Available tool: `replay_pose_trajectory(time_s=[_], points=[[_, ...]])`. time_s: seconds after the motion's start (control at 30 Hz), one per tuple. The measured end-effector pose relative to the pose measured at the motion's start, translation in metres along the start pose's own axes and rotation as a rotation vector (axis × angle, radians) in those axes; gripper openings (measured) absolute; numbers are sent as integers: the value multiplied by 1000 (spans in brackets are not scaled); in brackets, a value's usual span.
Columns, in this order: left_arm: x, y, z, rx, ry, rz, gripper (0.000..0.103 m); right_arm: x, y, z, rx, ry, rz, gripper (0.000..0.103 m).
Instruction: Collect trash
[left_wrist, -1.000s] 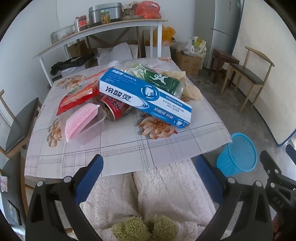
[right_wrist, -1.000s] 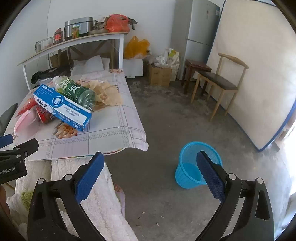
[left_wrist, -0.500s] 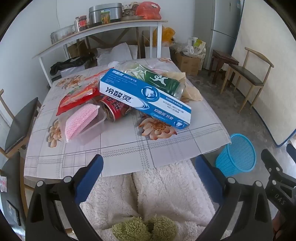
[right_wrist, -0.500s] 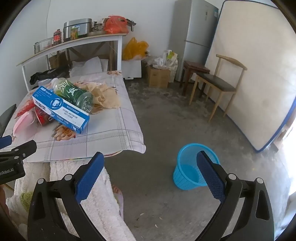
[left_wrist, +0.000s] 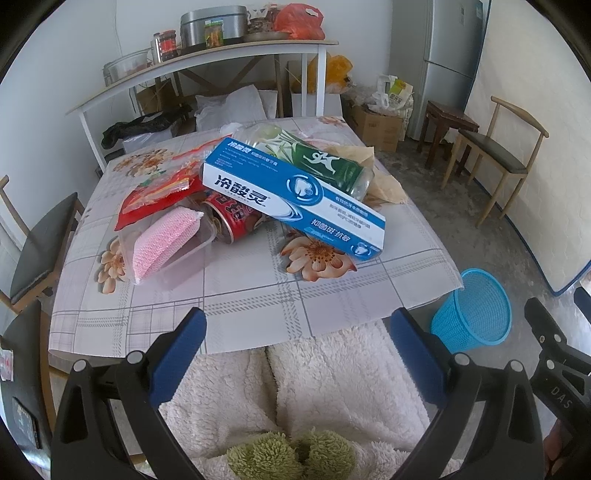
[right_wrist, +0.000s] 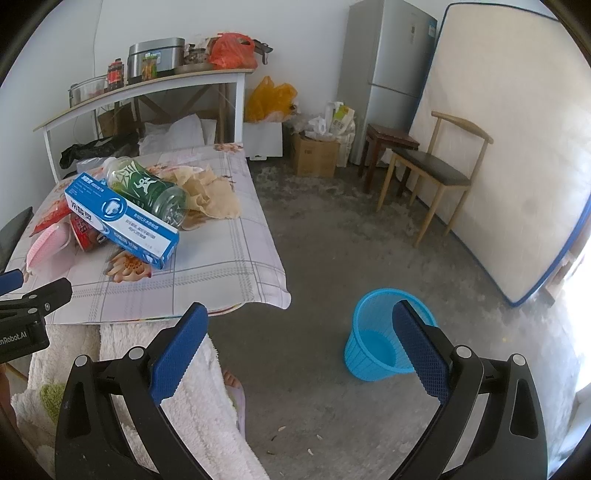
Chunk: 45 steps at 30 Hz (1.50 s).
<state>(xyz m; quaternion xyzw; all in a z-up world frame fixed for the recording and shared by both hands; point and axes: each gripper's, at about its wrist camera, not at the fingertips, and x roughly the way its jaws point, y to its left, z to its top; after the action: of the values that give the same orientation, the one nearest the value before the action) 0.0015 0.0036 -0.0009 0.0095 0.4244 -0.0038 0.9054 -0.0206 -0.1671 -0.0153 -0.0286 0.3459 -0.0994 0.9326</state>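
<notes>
While both tools hang short of the table (left_wrist: 258, 295), the left gripper (left_wrist: 297, 354) gapes wide and empty over fluffy white trousers (left_wrist: 332, 387), and the right gripper (right_wrist: 299, 347) is spread just as wide, holding nothing, over the bare concrete floor (right_wrist: 351, 240). Trash sits heaped on the checked, flower-printed tablecloth: a long blue-and-white cardboard toothpaste box (left_wrist: 291, 192) printed with Chinese characters lies across a red tin can (left_wrist: 232, 218) on its side. Behind it, a clear bottle (left_wrist: 314, 162) with a green label and a white running figure lies flat against crumpled brown paper (left_wrist: 384, 177). To the left, a pink ribbed sponge (left_wrist: 162, 240) sits in a clear plastic tray (left_wrist: 184, 254), touching a red crinkly wrapper (left_wrist: 159, 188). Down on the floor to the right, well apart from the heap, stands a blue mesh plastic basket (right_wrist: 384, 339), upright. Further right, a wooden chair (right_wrist: 432, 170) and a mattress (right_wrist: 509, 147) line the wall.
</notes>
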Motion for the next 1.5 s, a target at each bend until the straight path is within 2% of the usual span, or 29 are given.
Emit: replay_pose_trajectory(time_s=[1.5], points=[[1, 3, 0, -4, 4, -2, 97, 3, 5, 1, -4, -6, -7, 95]])
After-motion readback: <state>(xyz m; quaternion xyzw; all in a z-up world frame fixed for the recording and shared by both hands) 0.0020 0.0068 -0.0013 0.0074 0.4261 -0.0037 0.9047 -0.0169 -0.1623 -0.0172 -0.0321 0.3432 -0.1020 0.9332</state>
